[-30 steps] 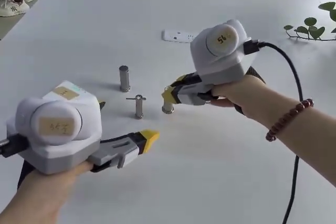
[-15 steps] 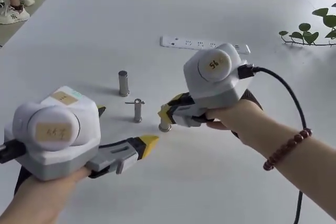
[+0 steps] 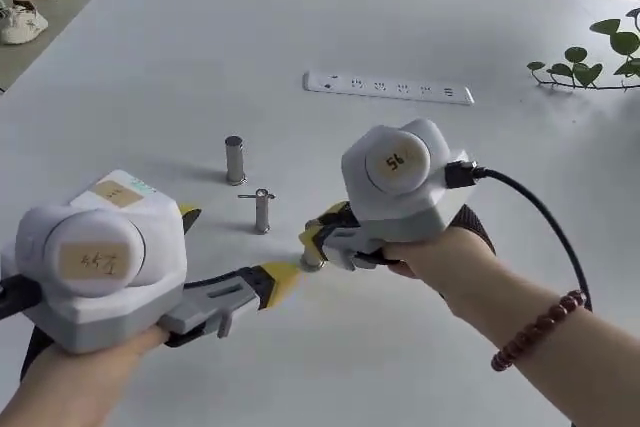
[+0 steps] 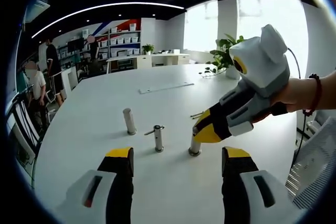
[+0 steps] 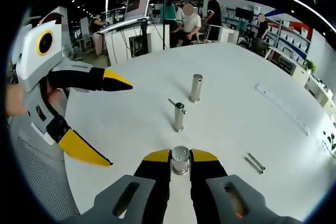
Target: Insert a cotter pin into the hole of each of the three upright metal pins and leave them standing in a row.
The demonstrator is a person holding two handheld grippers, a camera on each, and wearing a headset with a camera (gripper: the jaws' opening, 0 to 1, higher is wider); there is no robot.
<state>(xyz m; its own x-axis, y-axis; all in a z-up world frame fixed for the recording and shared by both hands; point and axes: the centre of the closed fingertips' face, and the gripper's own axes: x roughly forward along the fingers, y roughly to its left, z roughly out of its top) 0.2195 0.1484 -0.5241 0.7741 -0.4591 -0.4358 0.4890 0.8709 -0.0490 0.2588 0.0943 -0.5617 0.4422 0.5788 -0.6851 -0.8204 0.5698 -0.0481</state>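
So the left gripper (image 3: 235, 243) is hovering low over the worktop (image 3: 150, 67) with its jaws spread wide and gripping nothing. It's pointing in at the row, and my guess is it's waiting to go fetch a cotter pin.

Moving right, the far metal pin (image 3: 234, 160) is standing bare, with no cotter through it as far as I can tell. The middle metal pin (image 3: 262, 212) is already wearing its cotter pin (image 3: 256, 193) crosswise near the top, so I'm calling it one of three done.

Then the near metal pin (image 3: 313, 262) is standing upright between the jaws of the right gripper (image 3: 312, 240), which are pinching in on both sides of it. In the right gripper view the yellow tips are hugging the shaft just under the top. That's probably to stop it tipping while a cotter is being pushed in.

What look like two loose cotter pins (image 5: 253, 162) are lying on the worktop off to the right, well apart from the left gripper. Grabbing one is probably going to mean reaching past the right gripper.
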